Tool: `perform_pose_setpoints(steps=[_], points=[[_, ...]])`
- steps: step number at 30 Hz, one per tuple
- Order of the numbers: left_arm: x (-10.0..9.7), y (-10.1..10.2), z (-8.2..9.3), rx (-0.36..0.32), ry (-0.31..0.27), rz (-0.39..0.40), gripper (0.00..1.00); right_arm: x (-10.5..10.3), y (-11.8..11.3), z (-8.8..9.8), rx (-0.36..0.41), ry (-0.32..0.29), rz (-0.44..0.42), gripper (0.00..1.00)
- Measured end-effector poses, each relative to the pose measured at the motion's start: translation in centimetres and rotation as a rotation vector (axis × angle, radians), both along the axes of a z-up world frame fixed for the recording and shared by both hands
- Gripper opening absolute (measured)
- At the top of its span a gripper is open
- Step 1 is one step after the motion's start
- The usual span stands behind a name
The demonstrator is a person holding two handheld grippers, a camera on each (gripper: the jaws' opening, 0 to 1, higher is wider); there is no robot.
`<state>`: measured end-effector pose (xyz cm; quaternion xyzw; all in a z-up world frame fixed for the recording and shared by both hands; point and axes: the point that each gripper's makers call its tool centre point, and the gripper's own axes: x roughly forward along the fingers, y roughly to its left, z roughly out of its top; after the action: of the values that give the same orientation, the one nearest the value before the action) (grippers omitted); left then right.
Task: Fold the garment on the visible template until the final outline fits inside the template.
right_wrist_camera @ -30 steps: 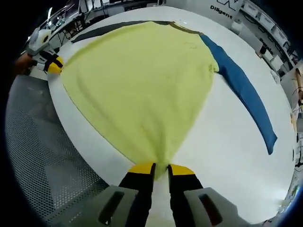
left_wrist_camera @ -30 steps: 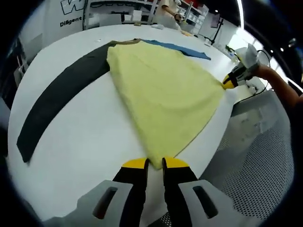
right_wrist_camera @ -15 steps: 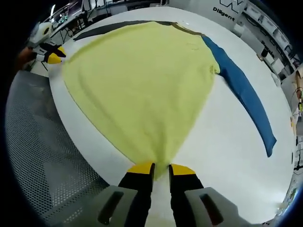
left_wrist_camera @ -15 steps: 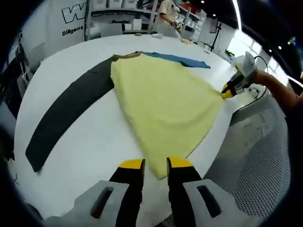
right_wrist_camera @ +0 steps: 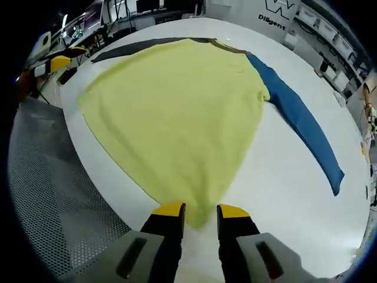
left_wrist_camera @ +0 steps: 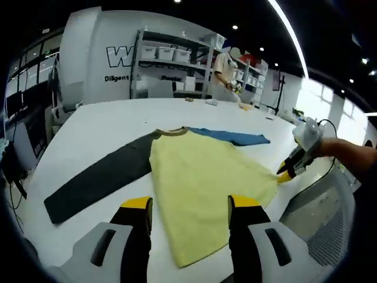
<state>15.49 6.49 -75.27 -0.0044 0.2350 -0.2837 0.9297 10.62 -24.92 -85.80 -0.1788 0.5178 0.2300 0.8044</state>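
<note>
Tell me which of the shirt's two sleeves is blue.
The blue sleeve lies stretched toward the right in the right gripper view; the other sleeve is dark grey, on the yellow body's opposite side.

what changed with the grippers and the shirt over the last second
Both grippers let go of the yellow hem: the left gripper opened wide and lifted back, the right gripper opened in place. The garment stayed spread flat on the white table, sleeves out.

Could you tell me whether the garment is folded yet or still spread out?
Spread: the garment lies flat, blue sleeve stretched outward.
</note>
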Motion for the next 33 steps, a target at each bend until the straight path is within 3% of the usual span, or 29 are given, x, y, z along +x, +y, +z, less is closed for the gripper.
perform_pose_setpoints(steps=[2, 5, 10, 18, 25, 33], points=[[-0.1, -0.4, -0.2, 0.022, -0.026, -0.005, 0.46, 0.4, 0.1, 0.7, 0.027, -0.024, -0.014, 0.20], [-0.2, -1.0, -1.1, 0.009, -0.001, -0.012, 0.44, 1.2, 0.2, 1.4, 0.084, -0.057, -0.051, 0.19], [0.6, -0.7, -0.9, 0.044, -0.034, -0.004, 0.41, 3.1, -1.2, 2.4, 0.074, -0.141, -0.090, 0.19], [1.7, -1.2, -1.1, 0.071, -0.062, -0.021, 0.39, 8.6, -6.8, 5.3, 0.057, -0.351, -0.274, 0.18], [1.5, -1.7, -1.5, 0.084, -0.051, -0.044, 0.37, 12.0, -11.9, 5.2, 0.007, -0.409, -0.377, 0.18], [1.5, -1.5, -2.1, 0.088, -0.030, -0.049, 0.35, 14.4, -17.6, 4.8, -0.017, -0.452, -0.507, 0.17]])
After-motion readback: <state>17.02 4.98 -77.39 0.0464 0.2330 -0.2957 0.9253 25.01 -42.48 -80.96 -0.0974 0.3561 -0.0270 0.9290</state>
